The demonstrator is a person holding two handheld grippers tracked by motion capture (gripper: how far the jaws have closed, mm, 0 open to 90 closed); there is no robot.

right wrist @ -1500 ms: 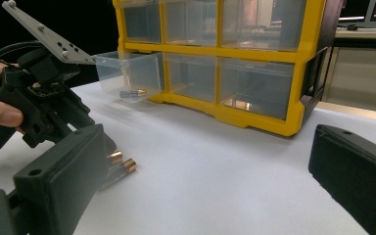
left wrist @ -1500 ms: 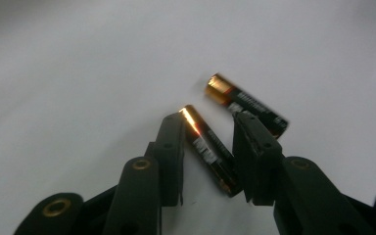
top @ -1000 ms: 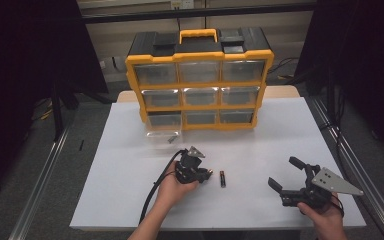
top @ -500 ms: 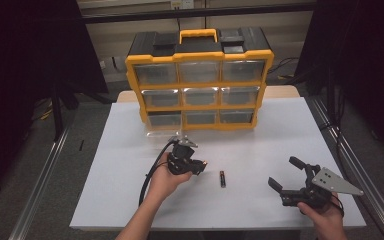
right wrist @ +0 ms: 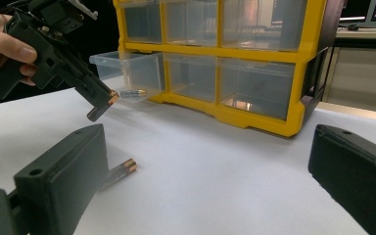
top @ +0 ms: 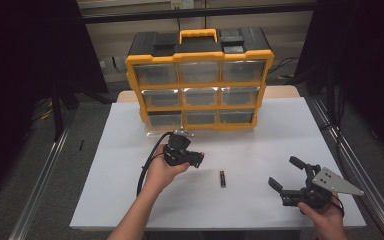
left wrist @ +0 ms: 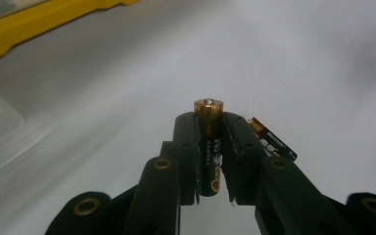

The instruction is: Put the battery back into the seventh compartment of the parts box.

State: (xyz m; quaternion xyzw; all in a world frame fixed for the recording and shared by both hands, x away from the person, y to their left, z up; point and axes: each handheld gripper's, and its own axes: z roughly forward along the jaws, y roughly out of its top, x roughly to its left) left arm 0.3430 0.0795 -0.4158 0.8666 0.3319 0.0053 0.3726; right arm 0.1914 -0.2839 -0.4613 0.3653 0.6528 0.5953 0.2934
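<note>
My left gripper [left wrist: 209, 128] is shut on a black-and-gold battery [left wrist: 208, 147] and holds it off the white table. In the high view the left gripper [top: 196, 159] hangs in front of the organizer's bottom-left drawer. A second battery [top: 222, 178] lies flat on the table, to the right of it; in the left gripper view this battery [left wrist: 274, 142] peeks out behind the right jaw. My right gripper [top: 285, 174] rests open at the table's front right, nothing between its jaws. From the right gripper view, the left gripper [right wrist: 103, 105] tilts down with the battery's gold tip at its end.
A yellow-and-black organizer [top: 198, 80] with clear drawers stands at the back of the table. Its bottom-left drawer [right wrist: 127, 71] is pulled out and holds a battery [right wrist: 133, 92]. The white table [top: 260, 150] ends near the person's forearms at the front.
The left gripper has lifted from the table with a battery and moved left and back toward the open drawer. The right gripper stayed put. One battery stays on the table.
</note>
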